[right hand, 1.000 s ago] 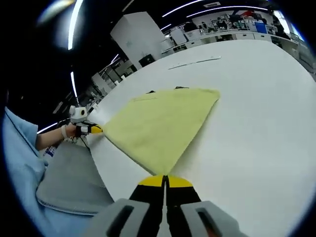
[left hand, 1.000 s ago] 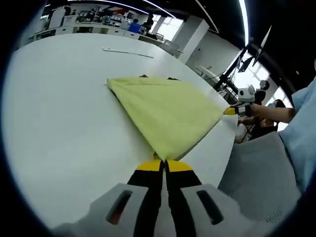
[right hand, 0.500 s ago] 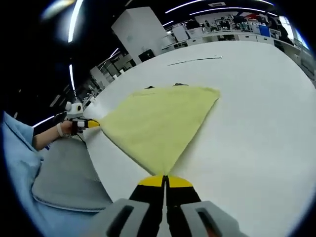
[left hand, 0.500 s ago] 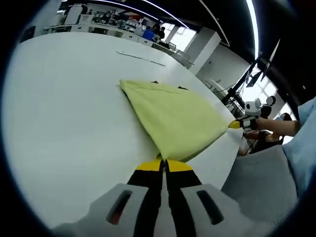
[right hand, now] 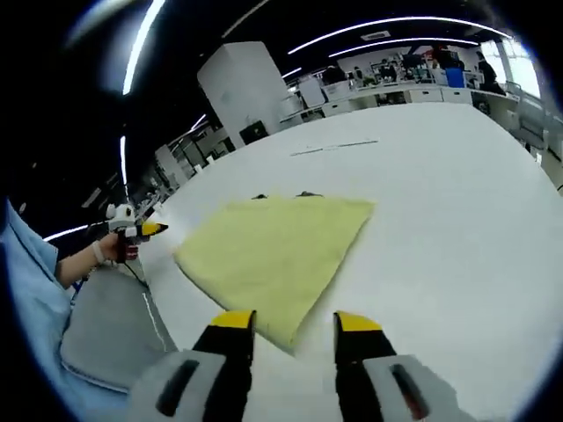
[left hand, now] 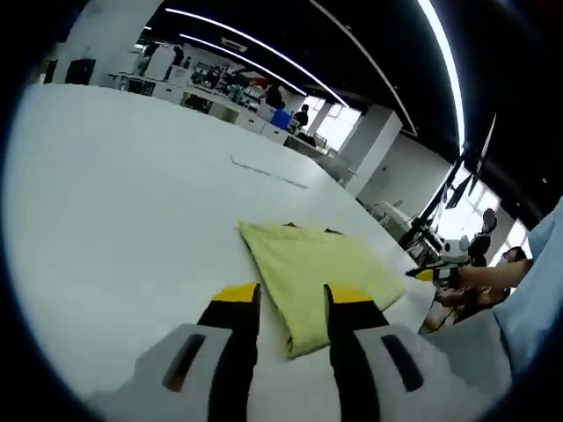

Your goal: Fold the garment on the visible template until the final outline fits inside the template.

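A: White laminate, the desk [left hand: 114, 229], wide and round-edged, spreads ahead of both pairs of fingers and carries everything.

B: And the garment?

A: The yellow-green garment [left hand: 321, 268] lies folded flat on the desk, a rough triangle. In the left gripper view its near corner sits between the two fingertips of the left gripper [left hand: 292, 295], just ahead of them. In the right gripper view the garment [right hand: 273, 251] has its near corner just ahead of the gap of the right gripper [right hand: 296, 322], slightly toward the left finger.

B: Are the fingers gripping it?

A: No. Both pairs stand apart, with bare desk and cloth visible in the gap. The yellow tips flank the corner without pinching it.

B: Anything beyond the cloth?

A: Two small dark marks [right hand: 280, 194] peek out at the far edge of the garment, too small to tell more. Farther out, a thin line [left hand: 268, 171] lies on the desk, well beyond the fingers.

B: The other gripper?

A: In the left gripper view the right gripper shows at the far right past the garment's side corner, held by a hand [left hand: 479, 274]. In the right gripper view the left gripper appears at the far left, held by a hand [right hand: 106, 251] with a pale blue sleeve [right hand: 26, 290].
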